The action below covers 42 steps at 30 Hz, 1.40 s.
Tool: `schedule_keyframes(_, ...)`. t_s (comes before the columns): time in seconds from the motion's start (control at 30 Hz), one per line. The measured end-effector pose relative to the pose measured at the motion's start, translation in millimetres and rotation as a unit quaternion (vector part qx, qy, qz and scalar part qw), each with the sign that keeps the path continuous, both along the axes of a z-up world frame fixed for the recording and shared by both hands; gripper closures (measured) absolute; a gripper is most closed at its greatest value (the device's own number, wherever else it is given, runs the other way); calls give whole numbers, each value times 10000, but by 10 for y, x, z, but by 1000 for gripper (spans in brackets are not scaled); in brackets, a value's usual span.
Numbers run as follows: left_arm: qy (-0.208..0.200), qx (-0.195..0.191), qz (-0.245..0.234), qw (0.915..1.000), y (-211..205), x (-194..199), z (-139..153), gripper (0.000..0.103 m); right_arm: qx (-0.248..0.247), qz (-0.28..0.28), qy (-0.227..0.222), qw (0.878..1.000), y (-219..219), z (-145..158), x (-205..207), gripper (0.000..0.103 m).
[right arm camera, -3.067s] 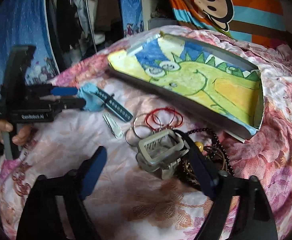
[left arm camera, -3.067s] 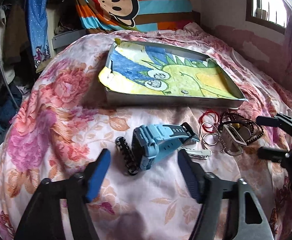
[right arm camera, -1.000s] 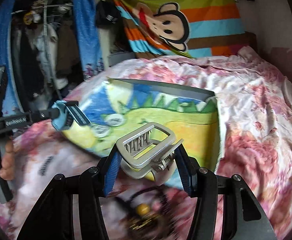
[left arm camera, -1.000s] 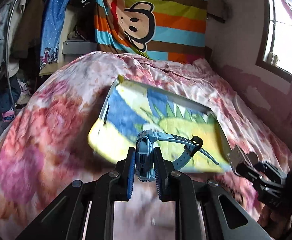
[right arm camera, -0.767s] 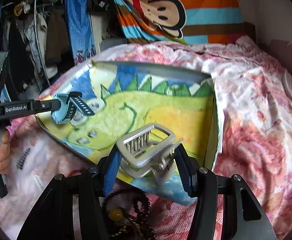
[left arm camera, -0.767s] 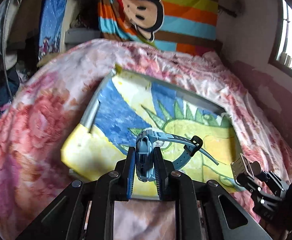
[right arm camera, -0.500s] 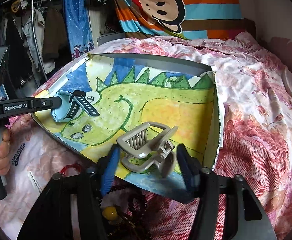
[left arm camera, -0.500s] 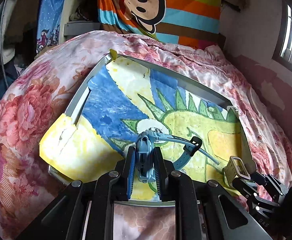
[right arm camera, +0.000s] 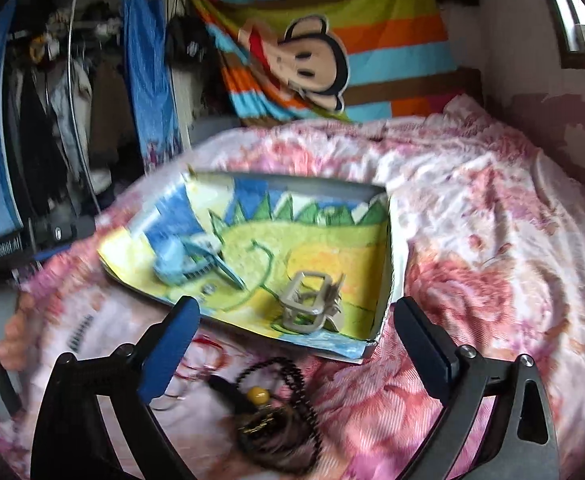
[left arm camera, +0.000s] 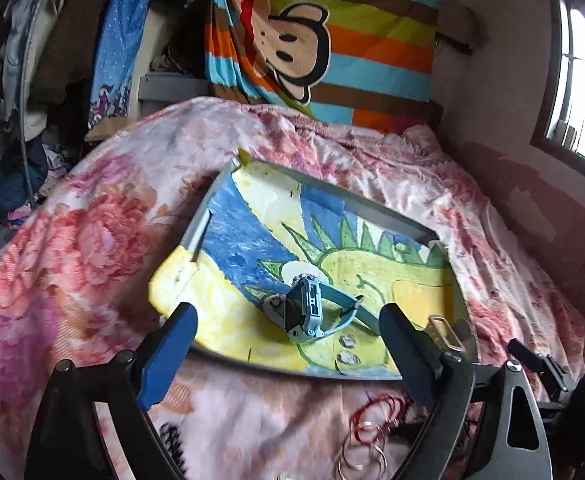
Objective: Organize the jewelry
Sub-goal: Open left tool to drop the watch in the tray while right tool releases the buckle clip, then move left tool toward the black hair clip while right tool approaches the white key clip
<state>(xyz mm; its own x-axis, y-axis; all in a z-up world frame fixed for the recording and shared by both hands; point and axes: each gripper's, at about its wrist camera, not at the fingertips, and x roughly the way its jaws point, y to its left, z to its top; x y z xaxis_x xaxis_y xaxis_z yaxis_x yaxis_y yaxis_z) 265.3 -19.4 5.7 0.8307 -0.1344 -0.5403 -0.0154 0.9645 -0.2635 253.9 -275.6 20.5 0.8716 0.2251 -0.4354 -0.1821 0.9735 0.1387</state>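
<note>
A grey tray [left arm camera: 204, 228] lined with a dinosaur drawing lies on the flowered bedspread. The light blue watch [left arm camera: 308, 314] rests inside it, free of my left gripper [left arm camera: 288, 350], whose jaws are opening wide with nothing touching the pads. The grey hair claw [right arm camera: 310, 300] sits in the tray's near right corner [right arm camera: 392, 280], released by my right gripper [right arm camera: 296, 344], whose jaws are also opening and stand apart from it. Red and silver bangles [left arm camera: 368, 432] and a dark bead necklace with a yellow bead [right arm camera: 268, 396] lie on the bedspread in front of the tray.
A small black beaded band [left arm camera: 170, 440] lies on the cover near my left gripper. A striped monkey blanket [left arm camera: 316, 44] hangs behind the bed. Clothes [right arm camera: 64, 92] hang at the left. A hand [right arm camera: 12, 332] holds the other gripper's handle.
Both grippers carried their items over the tray, then let go. The watch and hair claw now lie in the tray, and both grippers have drawn back with their jaws wide.
</note>
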Motion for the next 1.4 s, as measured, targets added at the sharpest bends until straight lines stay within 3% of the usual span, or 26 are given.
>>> schedule_keyframes(0.13, -348, 78, 4, 9994, 11, -378, 155, 1, 91, -24, -334, 9994, -6, 170, -352, 2)
schedule_keyframes(0.33, -766, 359, -145, 9963, -1, -961, 332, 0, 58, 93, -748, 9971, 108, 360, -872, 2)
schedule_keyframes(0.63, -964, 495, -249, 9938, 110, -1712, 344, 0, -21, 192, -924, 9955, 345, 336, -1613, 2)
schedule_keyframes(0.97, -979, 546, -253, 9934, 252, -2307, 241, 0, 8, 141, -557, 9983, 439, 95, -2113, 2)
schedule_keyframes(1.4, -307, 669, -190, 9971, 425, -2401, -128, 0, -96, 92, 147, 9998, 494, -224, -1977, 2)
